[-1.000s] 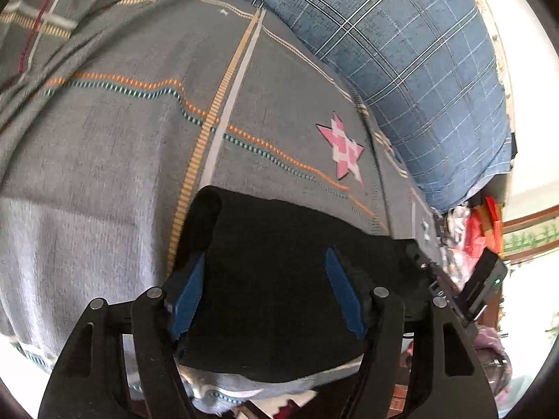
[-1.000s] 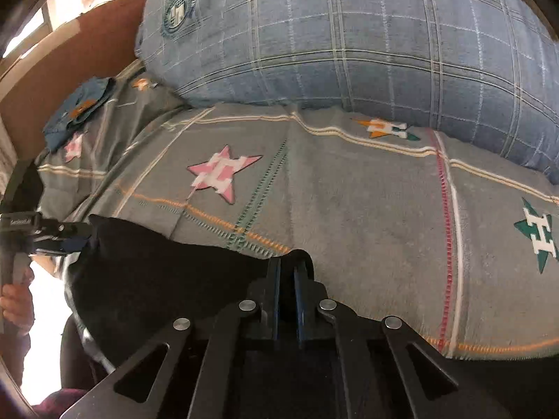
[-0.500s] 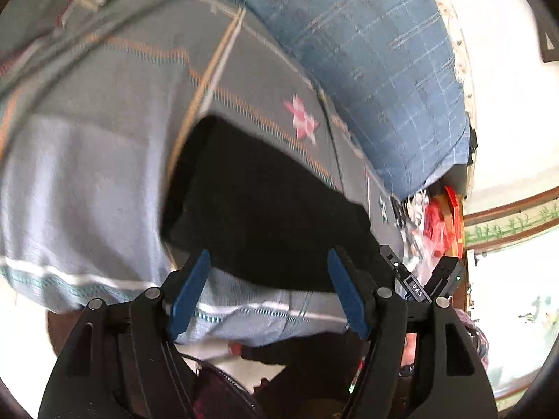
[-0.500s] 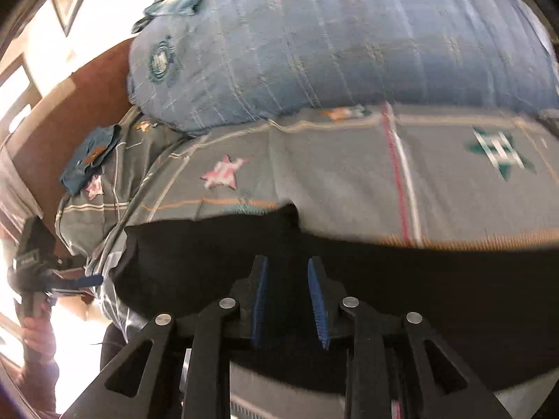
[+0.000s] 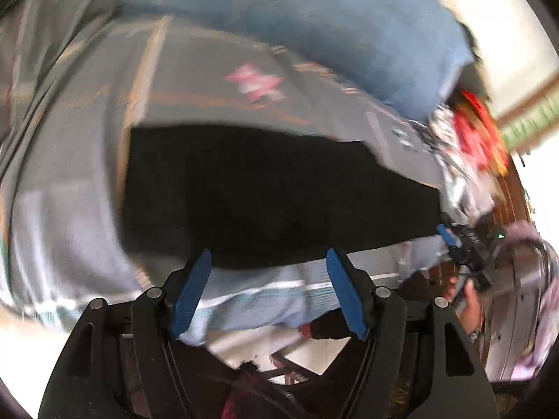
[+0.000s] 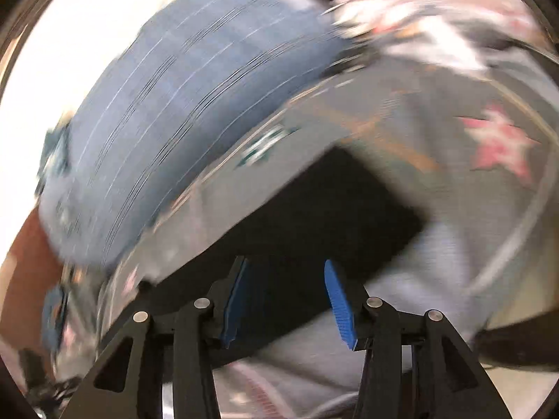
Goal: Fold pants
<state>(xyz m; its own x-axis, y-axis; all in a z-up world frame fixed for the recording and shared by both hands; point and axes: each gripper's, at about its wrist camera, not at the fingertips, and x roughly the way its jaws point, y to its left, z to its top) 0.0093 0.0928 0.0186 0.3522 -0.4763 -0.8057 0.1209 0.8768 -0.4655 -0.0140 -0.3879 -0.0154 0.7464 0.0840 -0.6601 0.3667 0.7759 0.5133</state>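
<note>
The black pants [image 5: 265,192] lie folded as a flat dark rectangle on the grey patterned bedspread [image 5: 192,80]. My left gripper [image 5: 269,256] is open over the pants' near edge, nothing pinched between its blue pads. In the right wrist view the pants [image 6: 332,209] stretch away behind my right gripper [image 6: 286,263]. Its jaws are opening, and the pads stand apart from the cloth. At the right of the left wrist view, a hand [image 5: 468,307] holds the right gripper [image 5: 454,241] at the pants' far end. Both views are blurred by motion.
A big blue checked pillow [image 5: 314,28] lies along the back of the bed, also in the right wrist view [image 6: 192,87]. Red and white clutter [image 5: 478,129] sits past the bed's right end. The bed's near edge drops off just below the grippers.
The right gripper went from shut on the black cloth to jaws apart, rolling and swinging sideways. The left gripper stayed open and drew back and up from over the pants.
</note>
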